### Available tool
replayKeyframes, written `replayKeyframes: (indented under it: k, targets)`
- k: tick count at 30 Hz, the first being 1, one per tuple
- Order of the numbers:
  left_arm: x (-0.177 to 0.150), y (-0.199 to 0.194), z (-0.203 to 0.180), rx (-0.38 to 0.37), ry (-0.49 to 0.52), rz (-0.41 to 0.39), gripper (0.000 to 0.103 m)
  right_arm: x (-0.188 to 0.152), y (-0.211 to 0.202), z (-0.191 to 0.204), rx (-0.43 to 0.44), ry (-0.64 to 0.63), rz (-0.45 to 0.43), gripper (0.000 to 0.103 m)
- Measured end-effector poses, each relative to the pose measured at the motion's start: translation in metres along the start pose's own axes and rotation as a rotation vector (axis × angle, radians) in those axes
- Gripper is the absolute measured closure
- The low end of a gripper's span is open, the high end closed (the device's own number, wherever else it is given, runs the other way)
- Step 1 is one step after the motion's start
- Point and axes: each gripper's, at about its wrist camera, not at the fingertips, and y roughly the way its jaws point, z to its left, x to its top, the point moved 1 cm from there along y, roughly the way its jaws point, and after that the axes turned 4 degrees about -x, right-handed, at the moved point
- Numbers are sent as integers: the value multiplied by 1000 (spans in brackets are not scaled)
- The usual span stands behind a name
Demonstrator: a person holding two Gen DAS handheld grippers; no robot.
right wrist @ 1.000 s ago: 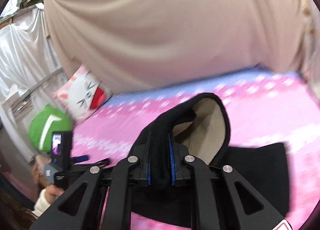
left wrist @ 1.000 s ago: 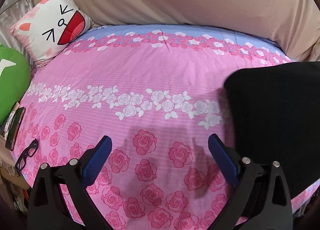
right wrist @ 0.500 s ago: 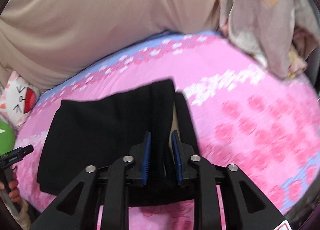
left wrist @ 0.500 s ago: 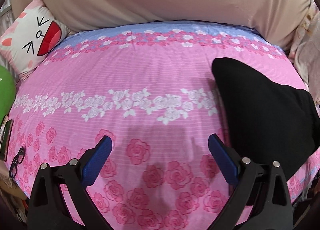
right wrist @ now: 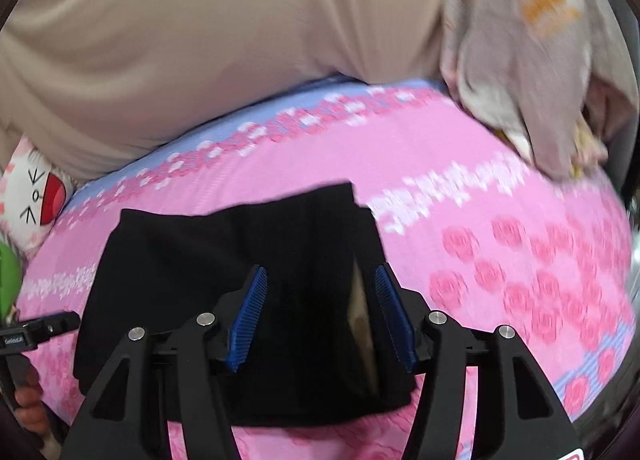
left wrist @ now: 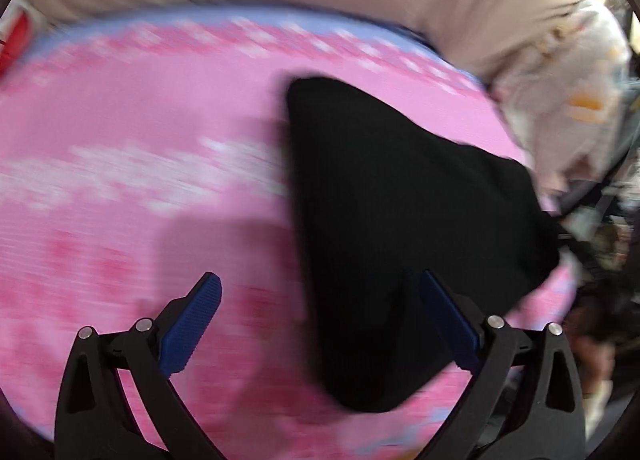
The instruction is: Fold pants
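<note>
Hovering my right gripper (right wrist: 320,314), jaws apart, over folded black pants (right wrist: 224,276) lying on the pink rose-print bedsheet (right wrist: 500,260). My left gripper (left wrist: 320,324) is also apart. I'd lift straight up, avoiding snagging the fold.

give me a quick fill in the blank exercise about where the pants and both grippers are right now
1. The pants lying on the bed are ____ in colour.
2. The right gripper has its jaws ____, one on each side of the pants.
3. The bedsheet is mostly ____ with a rose print.
4. The left gripper is open and holds ____.

Missing words: black; open; pink; nothing
</note>
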Motion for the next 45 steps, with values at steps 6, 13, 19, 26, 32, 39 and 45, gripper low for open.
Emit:
replayKeyframes:
  k: [6,13,19,26,32,39,45]
  targets:
    - [3,44,-17,4,18,0,26,-22,21,-27,53,52,114,28]
    - [18,4,15,-125,-36,-33,74,-27,31,-12,235,112,123,62]
    - [17,-84,65,36,0,-163,73,-21,2,100,383,-56,106,67]
    - [-29,-84,139,308,-40,-107,45,-70,44,158,392,-86,205,41]
    - [-28,-113,101,498,64,-317,19,-36,-8,180,291,-201,58,40]
    - [-15,-101,95,482,62,-279,16,-11,66,214,263,-199,155,86]
    - [-18,-79,111,524,39,-222,14,15,13,215,364,-196,-33,99]
